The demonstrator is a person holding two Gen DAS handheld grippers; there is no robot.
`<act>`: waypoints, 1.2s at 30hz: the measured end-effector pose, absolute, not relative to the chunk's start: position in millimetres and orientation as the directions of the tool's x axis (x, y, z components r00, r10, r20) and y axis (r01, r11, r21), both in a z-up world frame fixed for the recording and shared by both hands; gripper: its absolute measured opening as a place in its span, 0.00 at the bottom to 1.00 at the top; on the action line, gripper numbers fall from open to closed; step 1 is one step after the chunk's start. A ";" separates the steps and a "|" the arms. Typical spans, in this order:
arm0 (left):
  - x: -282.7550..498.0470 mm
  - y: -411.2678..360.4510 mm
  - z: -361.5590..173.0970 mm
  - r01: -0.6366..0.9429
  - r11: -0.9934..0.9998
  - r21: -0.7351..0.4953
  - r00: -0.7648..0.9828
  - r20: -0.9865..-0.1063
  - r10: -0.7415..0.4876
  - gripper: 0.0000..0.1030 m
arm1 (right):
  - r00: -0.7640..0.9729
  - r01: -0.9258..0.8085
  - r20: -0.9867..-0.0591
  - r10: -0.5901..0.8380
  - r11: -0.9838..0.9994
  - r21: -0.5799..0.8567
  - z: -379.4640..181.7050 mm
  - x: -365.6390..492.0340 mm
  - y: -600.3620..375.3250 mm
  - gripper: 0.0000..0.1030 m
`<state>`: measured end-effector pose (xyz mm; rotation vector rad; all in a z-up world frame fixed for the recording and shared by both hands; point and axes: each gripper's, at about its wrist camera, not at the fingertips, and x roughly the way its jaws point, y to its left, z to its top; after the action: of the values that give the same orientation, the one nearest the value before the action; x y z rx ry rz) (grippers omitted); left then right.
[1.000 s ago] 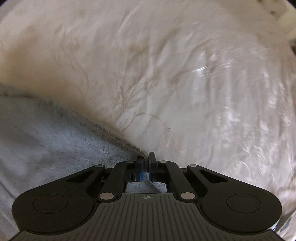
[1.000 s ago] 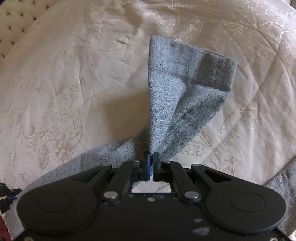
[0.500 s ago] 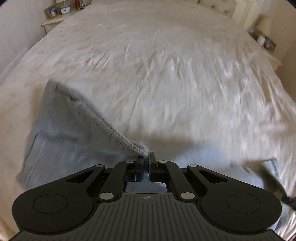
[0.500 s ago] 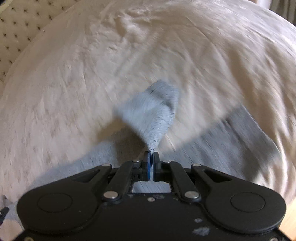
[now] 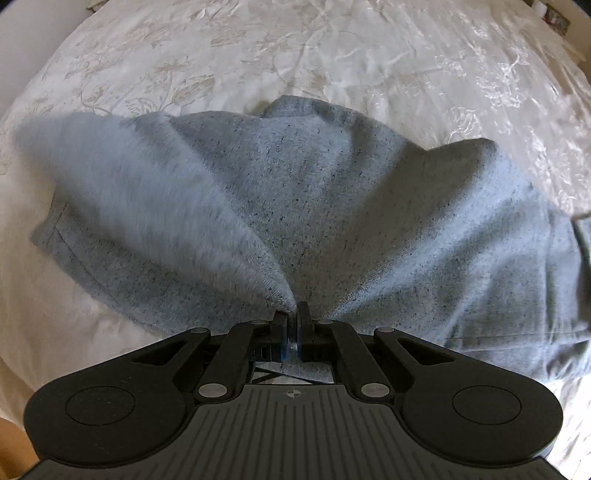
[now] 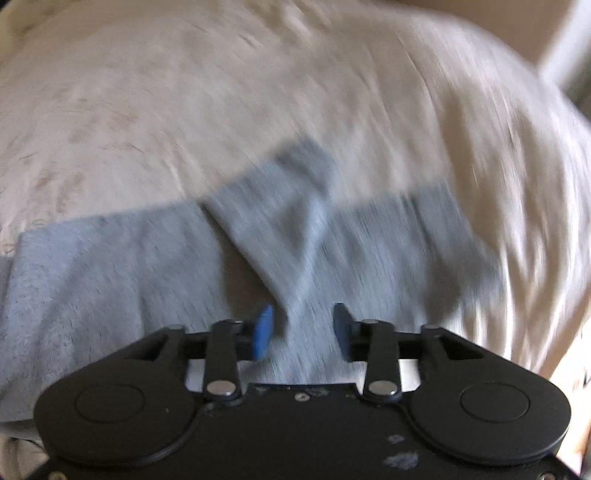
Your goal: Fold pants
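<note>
The grey speckled pants (image 5: 332,206) lie bunched across the cream bedspread, one layer doubled over another. My left gripper (image 5: 293,317) is shut on a pinched edge of the grey fabric, which fans away from its tips. In the blurred right wrist view the pants (image 6: 110,266) stretch across the lower half. My right gripper (image 6: 303,325) has its jaws opening; a strip of the fabric (image 6: 295,236) still hangs between the parted blue pads (image 6: 264,326) without being pressed.
The cream embroidered bedspread (image 5: 332,55) fills the space beyond the pants in both views. A nightstand corner (image 5: 554,16) shows at the top right of the left wrist view. The bed's right edge (image 6: 569,92) drops off in the right wrist view.
Both grippers have swung across the bed, carrying the fabric over the rest of the pants. The right gripper's jaws, shut on the cloth before, now stand apart. The left stays shut.
</note>
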<state>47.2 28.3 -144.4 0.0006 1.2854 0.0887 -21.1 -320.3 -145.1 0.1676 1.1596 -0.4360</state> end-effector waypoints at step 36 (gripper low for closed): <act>34.7 15.3 -156.6 -0.051 0.992 0.113 0.273 -0.954 0.123 0.04 | 0.297 0.678 -0.921 -0.253 0.735 0.017 -164.4 -79.4 -444.7 0.01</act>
<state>34.7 15.3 -156.6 0.0641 1.2888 0.1166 -79.4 -444.7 -164.4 0.4492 1.1062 -0.6472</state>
